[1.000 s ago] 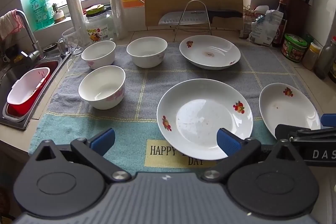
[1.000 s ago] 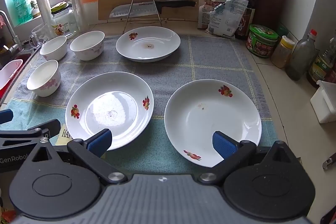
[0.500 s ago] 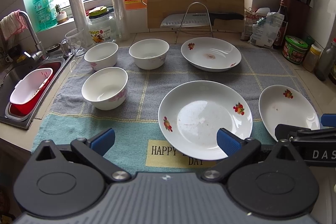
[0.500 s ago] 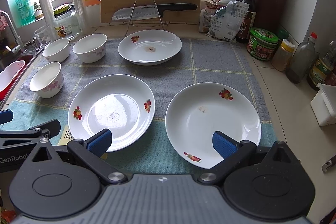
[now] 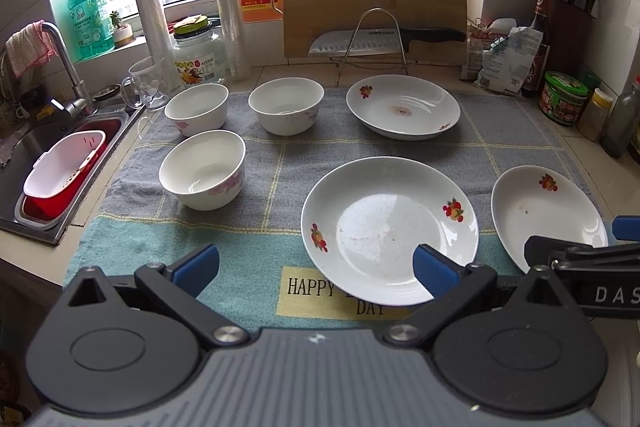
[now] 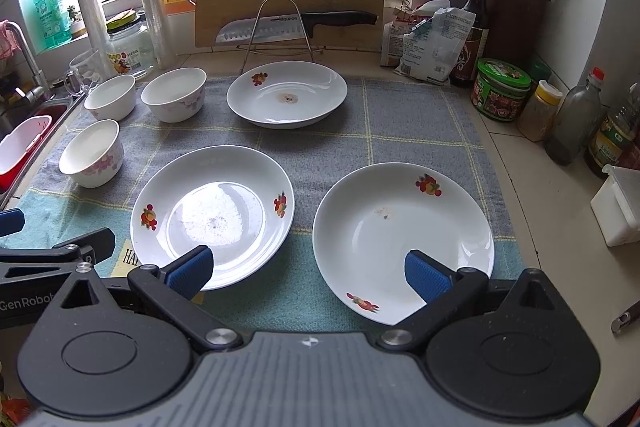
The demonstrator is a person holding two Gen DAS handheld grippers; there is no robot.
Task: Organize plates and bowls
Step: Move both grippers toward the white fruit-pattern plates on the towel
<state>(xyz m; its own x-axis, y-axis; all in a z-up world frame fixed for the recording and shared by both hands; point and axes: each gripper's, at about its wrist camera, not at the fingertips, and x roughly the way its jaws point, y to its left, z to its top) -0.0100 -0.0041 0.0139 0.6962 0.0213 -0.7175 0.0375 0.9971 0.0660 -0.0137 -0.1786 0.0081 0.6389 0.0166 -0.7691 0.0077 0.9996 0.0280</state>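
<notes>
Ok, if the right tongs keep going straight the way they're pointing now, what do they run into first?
Most likely the near right plate: the right tongs are open, with that plate's near edge just ahead of the right-hand tip. The plate with two fruit prints lies just ahead to the left. Height above them is unclear.

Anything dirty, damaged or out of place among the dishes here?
No damage or spills. The far plate has a brownish stain at its centre, and the right plate shows small specks. The bowls look clean and upright.

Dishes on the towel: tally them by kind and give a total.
Plates: 3 (far, near left, near right)
Bowls: 3 (far left, far middle, near)
Total: 6
</notes>
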